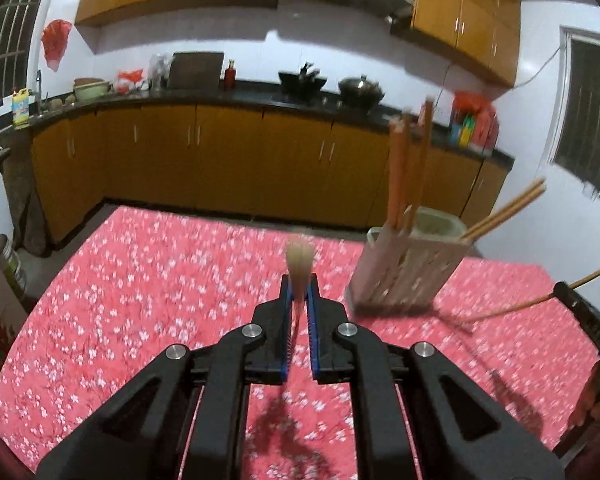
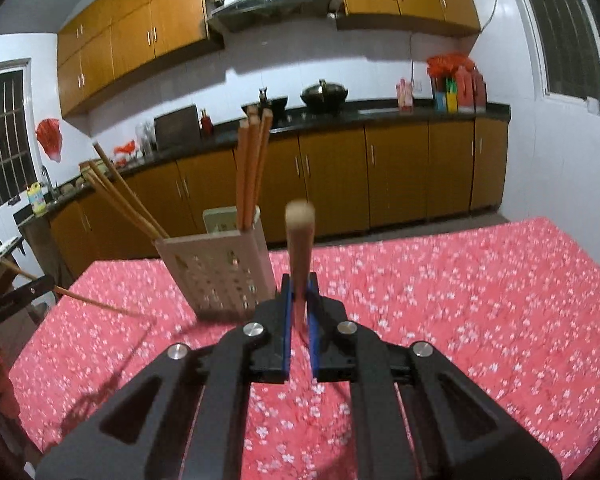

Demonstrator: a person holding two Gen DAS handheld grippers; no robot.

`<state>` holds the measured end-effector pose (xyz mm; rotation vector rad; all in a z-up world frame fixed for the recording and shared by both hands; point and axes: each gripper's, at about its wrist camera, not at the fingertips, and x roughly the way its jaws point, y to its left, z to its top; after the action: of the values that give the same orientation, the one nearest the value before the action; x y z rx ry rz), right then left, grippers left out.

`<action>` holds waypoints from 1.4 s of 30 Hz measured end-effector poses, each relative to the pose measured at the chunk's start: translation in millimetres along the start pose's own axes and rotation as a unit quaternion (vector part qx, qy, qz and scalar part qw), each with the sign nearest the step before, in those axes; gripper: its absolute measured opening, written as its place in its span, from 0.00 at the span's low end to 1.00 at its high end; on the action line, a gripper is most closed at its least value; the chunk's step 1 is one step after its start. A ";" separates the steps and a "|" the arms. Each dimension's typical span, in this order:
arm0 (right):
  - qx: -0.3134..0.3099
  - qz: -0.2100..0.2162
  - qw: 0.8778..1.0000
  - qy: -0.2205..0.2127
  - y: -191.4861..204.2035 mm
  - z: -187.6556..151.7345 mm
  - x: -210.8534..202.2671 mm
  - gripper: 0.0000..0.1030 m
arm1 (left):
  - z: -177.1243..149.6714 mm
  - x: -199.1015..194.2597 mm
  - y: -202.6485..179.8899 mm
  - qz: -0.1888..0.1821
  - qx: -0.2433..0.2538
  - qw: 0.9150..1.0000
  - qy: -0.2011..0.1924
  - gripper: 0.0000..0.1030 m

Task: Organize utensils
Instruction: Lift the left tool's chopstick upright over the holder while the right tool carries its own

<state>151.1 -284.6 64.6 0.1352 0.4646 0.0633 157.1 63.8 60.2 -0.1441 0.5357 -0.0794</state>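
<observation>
Left gripper [image 1: 299, 294]: jaws nearly closed on a pale chopstick [image 1: 299, 264]; its blunt end stood above the pads, blurred by motion.
Right gripper [image 2: 299, 294]: jaws nearly closed on a tan chopstick [image 2: 300, 240]; stick upright, rounded end on top.
Holder [image 2: 220, 272]: perforated pale caddy on the floral tablecloth [image 2: 460, 300]; at 10 o'clock from the right gripper, at 2 o'clock from the left; several chopsticks already inside, some upright, some leaning out.
Step in hand (judged): carrying one stick per gripper to the holder.
Technique (judged): bring the lower tip over a free compartment; keep the stick near vertical; release only once the tip is inside; avoid knocking the leaning sticks, since the holder looks light.
Writing: none legible; bottle labels on the counter too small to read.
</observation>
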 end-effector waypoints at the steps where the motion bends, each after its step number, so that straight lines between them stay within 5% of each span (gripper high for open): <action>1: 0.000 0.002 1.000 -0.003 -1.1 2.1 -1.7 0.08 | 4.3 -2.9 -1.5 -0.005 0.000 1.000 -0.006 0.08; 18: 0.017 0.092 0.988 -0.120 21.8 88.9 -53.0 0.08 | 66.2 -41.1 -52.1 -0.087 0.013 0.991 -0.102 0.07; 28: -0.001 0.082 0.989 -0.125 37.5 118.0 -18.2 0.08 | 114.2 -28.8 -96.7 -0.069 0.017 0.976 -0.206 0.07; 42: 0.002 0.085 0.995 -0.053 43.9 104.4 44.3 0.10 | 92.4 34.3 -106.4 -0.065 0.008 0.988 -0.143 0.08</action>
<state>236.3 -249.1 143.8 0.1804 0.3458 0.2205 229.9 -34.4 138.3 -0.1721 0.2388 -0.1873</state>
